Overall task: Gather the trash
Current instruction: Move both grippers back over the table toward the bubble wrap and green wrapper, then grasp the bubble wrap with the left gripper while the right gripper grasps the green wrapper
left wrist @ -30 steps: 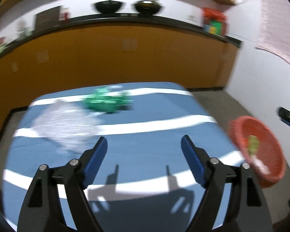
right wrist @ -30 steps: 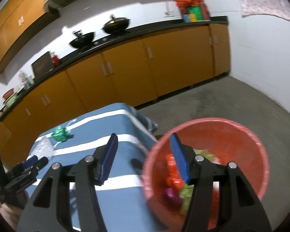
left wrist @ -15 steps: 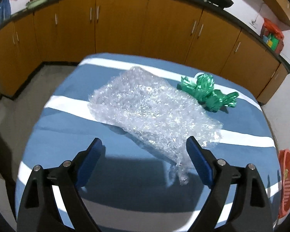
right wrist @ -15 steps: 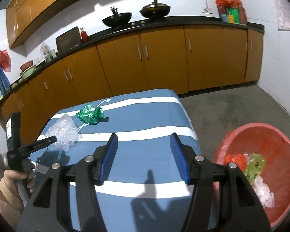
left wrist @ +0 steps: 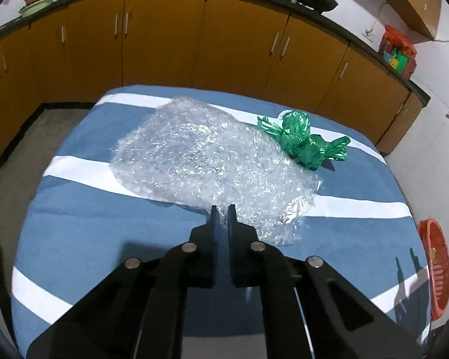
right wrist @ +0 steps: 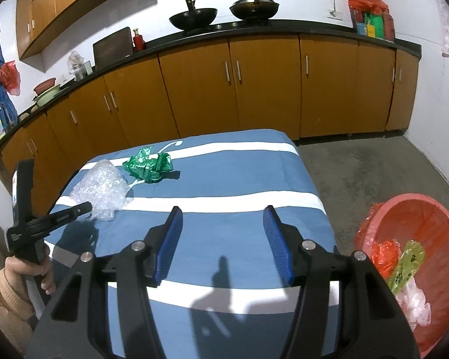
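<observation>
bubble wrap on table, crumpled bag beside it

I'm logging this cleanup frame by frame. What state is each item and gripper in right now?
left gripper: shut on the near edge of the bubble wrap.
right gripper: open, empty, above the table.
bubble wrap: crumpled, lying on the blue striped tablecloth.
green plastic bag: crumpled, on the table, ungripped.
red basin: on the floor, already holding some trash.
cabinet doors: shut.
</observation>
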`<state>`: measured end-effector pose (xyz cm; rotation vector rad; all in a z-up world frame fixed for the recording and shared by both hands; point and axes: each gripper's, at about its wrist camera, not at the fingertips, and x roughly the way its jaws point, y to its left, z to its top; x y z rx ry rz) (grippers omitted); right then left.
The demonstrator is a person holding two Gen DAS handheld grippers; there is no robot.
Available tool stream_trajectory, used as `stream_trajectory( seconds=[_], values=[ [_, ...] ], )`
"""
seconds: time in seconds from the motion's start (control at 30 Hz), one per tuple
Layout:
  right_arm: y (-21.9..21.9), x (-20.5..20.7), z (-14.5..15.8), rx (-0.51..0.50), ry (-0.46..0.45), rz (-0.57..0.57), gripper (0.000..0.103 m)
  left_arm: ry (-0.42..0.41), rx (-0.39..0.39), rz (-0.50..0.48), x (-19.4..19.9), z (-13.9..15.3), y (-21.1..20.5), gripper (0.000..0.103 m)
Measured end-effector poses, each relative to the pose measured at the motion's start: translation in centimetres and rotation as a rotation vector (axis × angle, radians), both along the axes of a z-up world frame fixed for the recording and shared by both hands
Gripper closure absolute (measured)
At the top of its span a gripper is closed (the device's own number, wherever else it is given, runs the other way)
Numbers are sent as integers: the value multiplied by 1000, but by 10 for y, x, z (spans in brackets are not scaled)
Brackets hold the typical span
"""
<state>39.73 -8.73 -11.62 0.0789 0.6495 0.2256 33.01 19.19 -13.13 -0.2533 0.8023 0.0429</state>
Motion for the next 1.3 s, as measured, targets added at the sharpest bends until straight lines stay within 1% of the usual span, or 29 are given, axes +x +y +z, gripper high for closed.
stream_trajectory(
  seconds=[0.1,0.2,0.27,0.33,0.4,0.47,0.53,0.57,0.6,0.7,0.73,0.77,0.83,0.9,1.0,1.1,1.17,1.2,1.23,1.27,1.3],
  values=[
    [9,3,1,-3,-2,19,48,-32,11,-10,-11,7,7,101],
    [21,5,0,0,0,39,48,-59,-4,-13,-20,14,14,101],
    [28,5,-1,1,0,53,48,-80,2,-17,-28,19,17,101],
    [37,6,-2,-3,1,71,48,-83,16,-26,-32,21,18,101],
    [45,7,-3,-6,4,84,48,-69,37,-25,-33,19,19,101],
    [50,7,-4,-7,6,93,48,-63,36,-22,-32,17,20,96],
    [53,6,-4,-14,3,99,48,-59,28,-4,-32,17,22,62],
    [54,6,-4,-18,2,100,48,-74,31,10,-33,18,23,37],
    [55,6,-4,-23,1,99,48,-90,35,22,-33,20,22,31],
    [52,8,-5,-23,4,90,48,-99,19,33,-24,24,21,28],
    [52,9,-5,-21,7,87,48,-97,14,36,-20,24,21,24],
    [51,9,-6,-19,9,85,48,-91,15,36,-15,24,19,21],
    [51,9,-7,-19,13,83,48,-66,42,48,0,21,12,15],
    [51,8,-7,-25,12,84,48,-36,64,59,12,16,8,12],
    [49,8,-9,-31,16,80,48,28,93,67,29,6,2,9],
    [45,10,-10,-24,21,71,48,86,119,70,40,-4,-1,8],
    [43,11,-11,-22,24,67,48,96,109,71,42,-8,-1,8],
    [43,11,-12,-22,25,66,48,94,95,70,41,-9,0,11],
    [44,11,-13,-21,26,66,48,89,75,66,41,-10,2,26],
    [44,11,-14,-20,27,66,48,89,43,49,41,-12,3,34],
    [44,12,-15,-19,29,66,48,91,23,38,41,-13,4,48]
  ],
)
